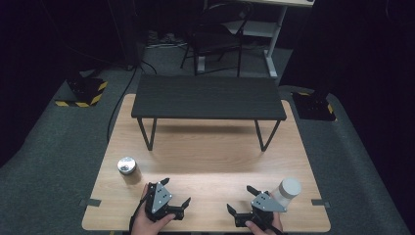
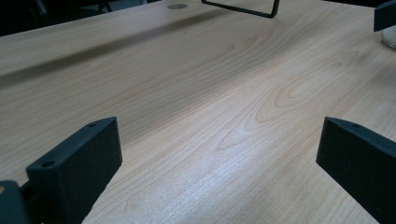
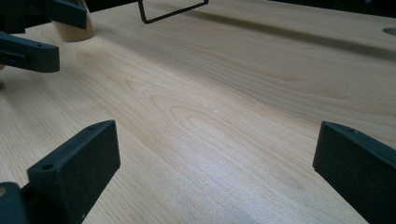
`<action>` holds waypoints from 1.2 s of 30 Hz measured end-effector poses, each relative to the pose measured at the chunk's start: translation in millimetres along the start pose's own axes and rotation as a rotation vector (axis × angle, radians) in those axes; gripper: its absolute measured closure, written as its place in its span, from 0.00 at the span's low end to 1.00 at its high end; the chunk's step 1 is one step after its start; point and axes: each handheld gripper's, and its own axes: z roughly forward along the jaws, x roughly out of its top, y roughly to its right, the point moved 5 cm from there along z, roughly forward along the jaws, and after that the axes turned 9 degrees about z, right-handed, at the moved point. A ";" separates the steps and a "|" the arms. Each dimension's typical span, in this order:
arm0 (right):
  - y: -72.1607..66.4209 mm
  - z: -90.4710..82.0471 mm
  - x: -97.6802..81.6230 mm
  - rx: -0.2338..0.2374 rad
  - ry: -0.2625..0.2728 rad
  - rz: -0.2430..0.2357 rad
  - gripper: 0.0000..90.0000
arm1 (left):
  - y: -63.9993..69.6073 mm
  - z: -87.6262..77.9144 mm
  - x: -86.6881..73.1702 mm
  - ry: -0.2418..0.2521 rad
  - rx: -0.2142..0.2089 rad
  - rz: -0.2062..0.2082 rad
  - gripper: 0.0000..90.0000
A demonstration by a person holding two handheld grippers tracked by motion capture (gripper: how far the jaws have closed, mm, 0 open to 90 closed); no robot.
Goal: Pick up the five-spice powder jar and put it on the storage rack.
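Fingers (image 1: 167, 181) of both the left gripper (image 1: 176, 192) and right gripper (image 1: 241, 199) stood wide apart, empty, near a brown silver-lidded jar (image 1: 128, 168) and a white-capped jar (image 1: 287, 190) on the tabletop (image 1: 210, 161).

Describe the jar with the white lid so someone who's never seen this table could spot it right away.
Start at the wooden table with the small black bench standing on its far half. Come to the near right corner, where the right gripper rests; the jar stands just beyond it, by the right edge. Its flat white lid sets it apart from the shiny-topped brown can on the left side.
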 end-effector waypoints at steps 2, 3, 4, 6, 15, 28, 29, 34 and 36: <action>1.9 -0.5 -0.6 0.007 0.006 0.009 0.00 | -0.2 0.0 0.1 -0.002 0.002 -0.006 0.00; 2.3 -0.8 -0.9 0.010 0.007 0.011 0.00 | -0.4 0.0 0.1 -0.002 0.001 -0.007 0.00; 2.3 -0.9 -1.1 0.009 0.010 0.013 0.00 | -0.4 0.0 0.1 -0.002 0.001 -0.007 0.00; 2.5 -1.3 -1.6 0.010 0.013 0.014 0.00 | -0.6 -0.2 -0.2 0.000 0.001 -0.010 0.00; 2.3 -1.4 -1.7 0.017 0.013 0.002 0.00 | -0.2 -0.4 -0.2 0.000 -0.001 -0.009 0.00; 3.9 -2.1 -2.4 0.022 0.019 0.011 0.00 | -4.0 -1.0 -2.1 0.009 -0.002 -0.046 0.00; 3.9 -2.1 -2.4 0.022 0.019 0.011 0.00 | -4.0 -1.0 -2.1 0.009 -0.002 -0.046 0.00; 4.1 -2.4 -2.8 0.023 0.022 0.012 0.00 | -5.9 -2.1 -2.9 0.016 0.010 -0.045 0.00; 4.2 -2.4 -2.9 0.023 0.023 0.014 0.00 | -8.1 -4.5 -2.7 0.029 0.022 -0.053 0.00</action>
